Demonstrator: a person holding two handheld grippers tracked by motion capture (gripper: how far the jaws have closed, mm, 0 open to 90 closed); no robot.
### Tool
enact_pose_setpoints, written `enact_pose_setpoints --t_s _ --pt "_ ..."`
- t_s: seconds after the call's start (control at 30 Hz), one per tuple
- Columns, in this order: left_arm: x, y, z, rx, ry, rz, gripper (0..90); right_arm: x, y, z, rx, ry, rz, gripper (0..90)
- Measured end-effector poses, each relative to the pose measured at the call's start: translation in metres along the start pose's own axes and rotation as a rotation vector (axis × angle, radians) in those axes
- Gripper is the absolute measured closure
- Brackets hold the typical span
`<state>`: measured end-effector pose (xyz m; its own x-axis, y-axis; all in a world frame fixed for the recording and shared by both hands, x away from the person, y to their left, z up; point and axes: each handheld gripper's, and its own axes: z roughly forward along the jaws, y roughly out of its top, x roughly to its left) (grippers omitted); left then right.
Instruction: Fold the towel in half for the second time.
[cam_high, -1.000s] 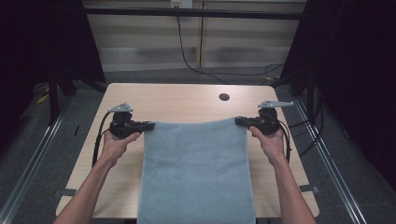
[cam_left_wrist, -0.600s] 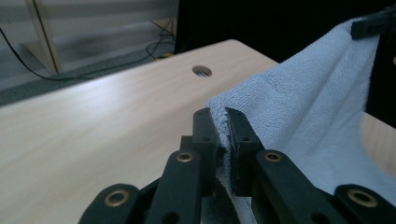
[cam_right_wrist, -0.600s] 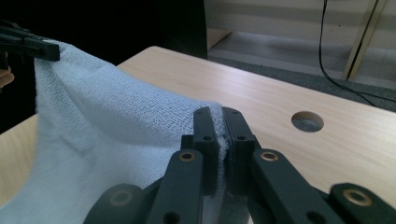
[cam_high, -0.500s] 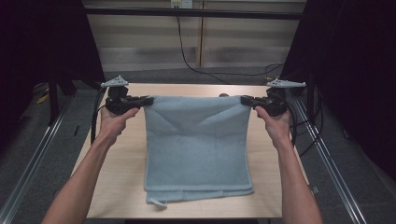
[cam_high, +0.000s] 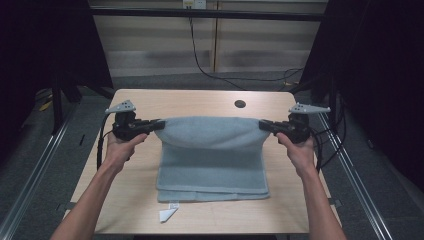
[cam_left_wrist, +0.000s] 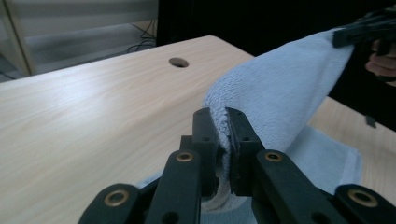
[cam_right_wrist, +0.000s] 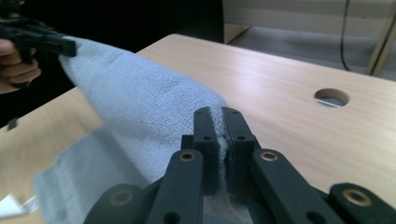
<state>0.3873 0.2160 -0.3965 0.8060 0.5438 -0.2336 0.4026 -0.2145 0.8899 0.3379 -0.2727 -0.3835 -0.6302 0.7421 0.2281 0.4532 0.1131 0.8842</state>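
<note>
Towel (cam_high: 212, 150) now folded over itself.

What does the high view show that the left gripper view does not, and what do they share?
High view alone: both forearms, the towel's folded lower part lying flat with a white tag at its near edge, and the floor around the table. Left gripper view alone: a close look at the left gripper with its jaws pinched on the towel's edge. Both: the wooden table, its round hole, the blue towel and the right gripper at the other corner.
</note>
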Motion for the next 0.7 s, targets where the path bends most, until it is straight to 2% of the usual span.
enact_pose_setpoints --t_s 0.17,0.3,0.37,0.47,0.57,0.63,0.7 --pt "-0.017 -0.019 -0.012 -0.012 -0.017 0.011 83.4 0.013 -0.019 -0.011 0.020 0.018 -0.017 85.6" --pt "-0.030 -0.040 -0.019 0.020 -0.047 0.013 80.8 0.022 -0.037 -0.018 0.027 0.027 -0.015 85.2" --pt "-0.034 -0.052 -0.022 0.040 -0.049 0.011 81.4 0.027 -0.049 -0.021 0.032 0.038 -0.014 84.8" --pt "-0.040 -0.068 -0.025 0.062 -0.063 -0.007 81.4 0.034 -0.064 -0.024 0.064 0.048 -0.010 83.9" --pt "-0.048 -0.083 -0.027 0.096 -0.072 -0.002 80.2 0.042 -0.078 -0.027 0.072 0.063 0.002 82.0" --pt "-0.054 -0.092 -0.031 0.107 -0.092 -0.013 78.2 0.046 -0.089 -0.028 0.100 0.059 0.008 80.4" --pt "-0.059 -0.099 -0.035 0.118 -0.088 -0.002 75.9 0.050 -0.100 -0.030 0.117 0.071 0.010 76.9"
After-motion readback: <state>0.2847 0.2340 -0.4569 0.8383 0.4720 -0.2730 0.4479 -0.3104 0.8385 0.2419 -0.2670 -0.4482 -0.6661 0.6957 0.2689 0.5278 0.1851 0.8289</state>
